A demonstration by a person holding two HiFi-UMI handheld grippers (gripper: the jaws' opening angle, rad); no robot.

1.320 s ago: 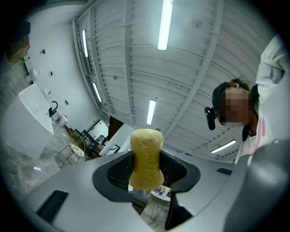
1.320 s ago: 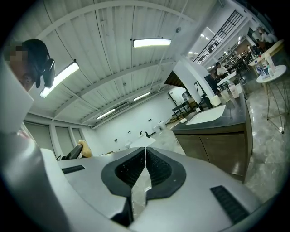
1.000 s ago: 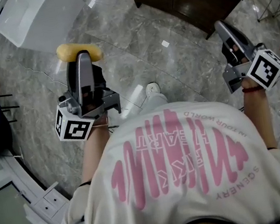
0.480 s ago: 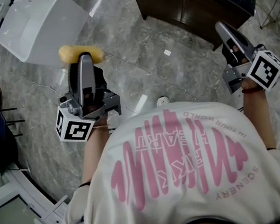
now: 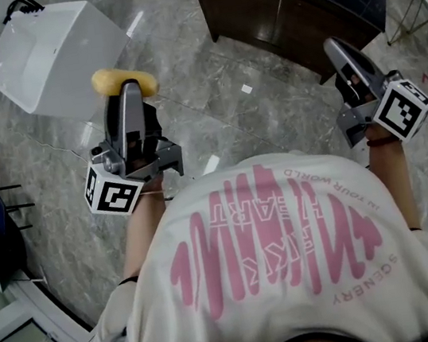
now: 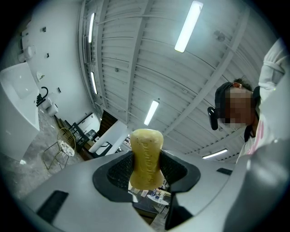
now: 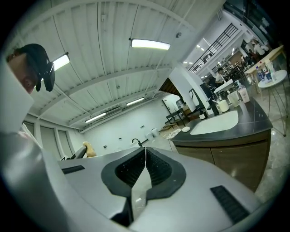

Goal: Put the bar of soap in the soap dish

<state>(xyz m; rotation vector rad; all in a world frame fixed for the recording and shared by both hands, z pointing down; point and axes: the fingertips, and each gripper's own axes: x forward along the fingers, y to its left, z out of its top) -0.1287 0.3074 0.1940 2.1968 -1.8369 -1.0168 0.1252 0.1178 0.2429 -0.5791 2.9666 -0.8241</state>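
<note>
Soap bar (image 5: pixel 123 81), yellow, is clamped end-out between the jaws of the left gripper (image 5: pixel 128 93) at 10 o'clock in the head view, above a grey marble floor (image 5: pixel 209 86). The right gripper (image 5: pixel 338 51), at 2 o'clock, has its jaws pressed together, empty, near a dark vanity cabinet (image 5: pixel 269 12) at 1 o'clock.

Grey marble floor (image 5: pixel 209 86); dark wooden cabinet (image 5: pixel 274 13); white tub (image 5: pixel 60 66).
</note>
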